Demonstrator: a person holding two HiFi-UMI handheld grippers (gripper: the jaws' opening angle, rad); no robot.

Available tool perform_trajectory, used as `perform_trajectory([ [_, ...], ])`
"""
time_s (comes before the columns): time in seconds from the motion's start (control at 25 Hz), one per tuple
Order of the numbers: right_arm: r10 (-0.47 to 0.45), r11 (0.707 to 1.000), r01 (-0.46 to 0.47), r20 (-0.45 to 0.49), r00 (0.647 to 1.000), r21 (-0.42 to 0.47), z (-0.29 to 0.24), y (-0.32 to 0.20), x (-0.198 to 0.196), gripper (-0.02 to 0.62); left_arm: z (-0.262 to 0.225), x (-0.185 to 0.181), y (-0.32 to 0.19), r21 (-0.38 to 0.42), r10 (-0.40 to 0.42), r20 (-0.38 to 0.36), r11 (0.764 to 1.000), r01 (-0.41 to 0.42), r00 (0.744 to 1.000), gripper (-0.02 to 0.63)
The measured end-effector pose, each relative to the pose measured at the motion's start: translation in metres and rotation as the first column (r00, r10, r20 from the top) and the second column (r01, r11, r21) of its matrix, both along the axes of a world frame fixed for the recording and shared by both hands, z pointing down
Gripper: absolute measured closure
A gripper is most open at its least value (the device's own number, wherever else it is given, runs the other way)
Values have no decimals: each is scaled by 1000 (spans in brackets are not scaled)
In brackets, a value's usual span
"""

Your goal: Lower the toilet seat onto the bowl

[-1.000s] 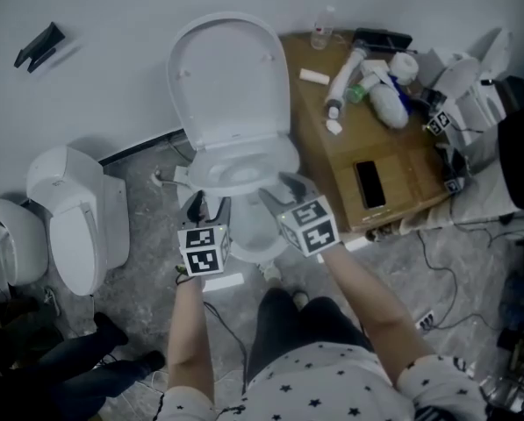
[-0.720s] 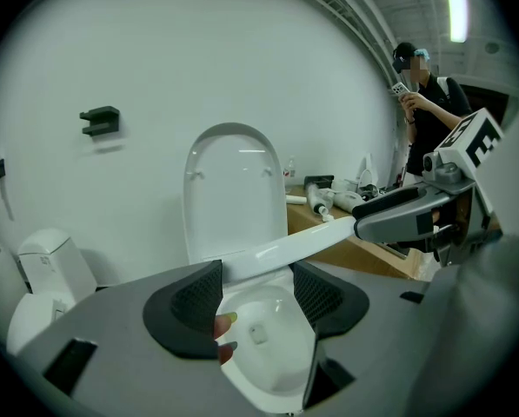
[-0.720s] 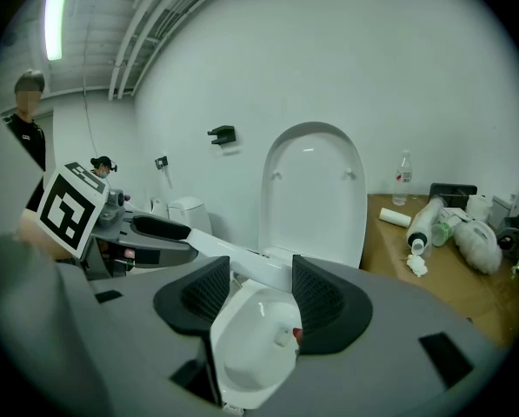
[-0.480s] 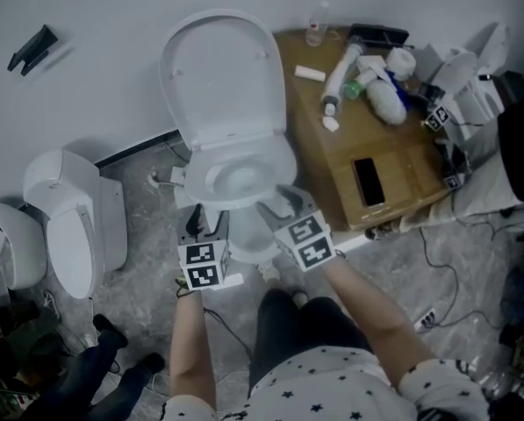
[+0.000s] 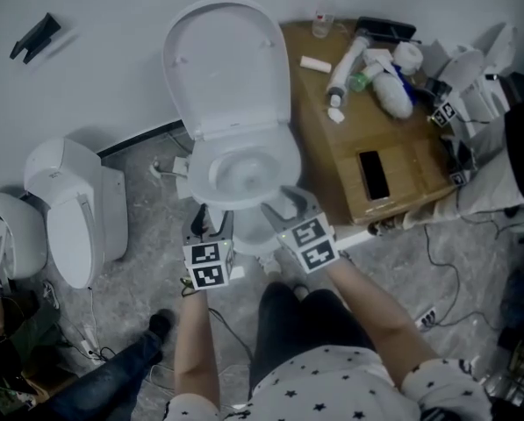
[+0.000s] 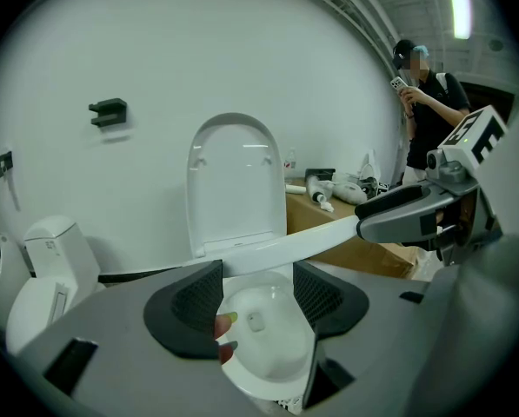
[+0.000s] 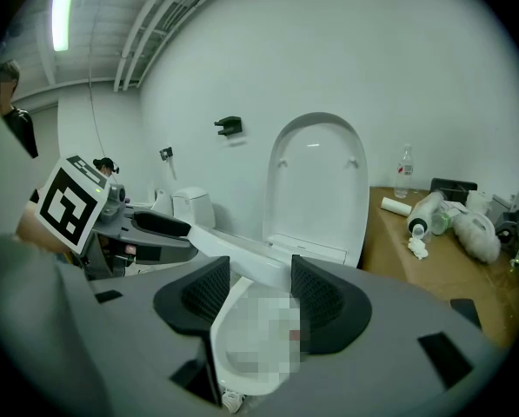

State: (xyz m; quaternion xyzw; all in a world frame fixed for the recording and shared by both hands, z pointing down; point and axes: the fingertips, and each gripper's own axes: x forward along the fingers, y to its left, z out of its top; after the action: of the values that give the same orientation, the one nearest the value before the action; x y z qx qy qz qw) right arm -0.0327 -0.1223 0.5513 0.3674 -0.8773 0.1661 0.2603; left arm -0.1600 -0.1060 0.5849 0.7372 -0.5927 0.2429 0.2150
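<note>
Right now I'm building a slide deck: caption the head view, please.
Left gripper and right gripper, both open, poised before a toilet bowl with its lid raised.

I find no word, brand name or number that I can read in any view. The only printed signs are black-and-white square code patterns. They sit on the cube of my left claw (image 5: 209,222), on the cube of my right claw (image 5: 288,202), and as small tags on the white equipment (image 5: 468,90) beside the brown wooden counter (image 5: 411,165). Any label on the clear plastic bottle (image 5: 321,23) is too small to read.
</note>
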Motion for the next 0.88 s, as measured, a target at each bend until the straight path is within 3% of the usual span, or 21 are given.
perform_trajectory([
  [0.88,6,1000,-6,-28,1000,-18,40,35,7,379,41,5,37,-40,21,32,999,-20,999,351],
])
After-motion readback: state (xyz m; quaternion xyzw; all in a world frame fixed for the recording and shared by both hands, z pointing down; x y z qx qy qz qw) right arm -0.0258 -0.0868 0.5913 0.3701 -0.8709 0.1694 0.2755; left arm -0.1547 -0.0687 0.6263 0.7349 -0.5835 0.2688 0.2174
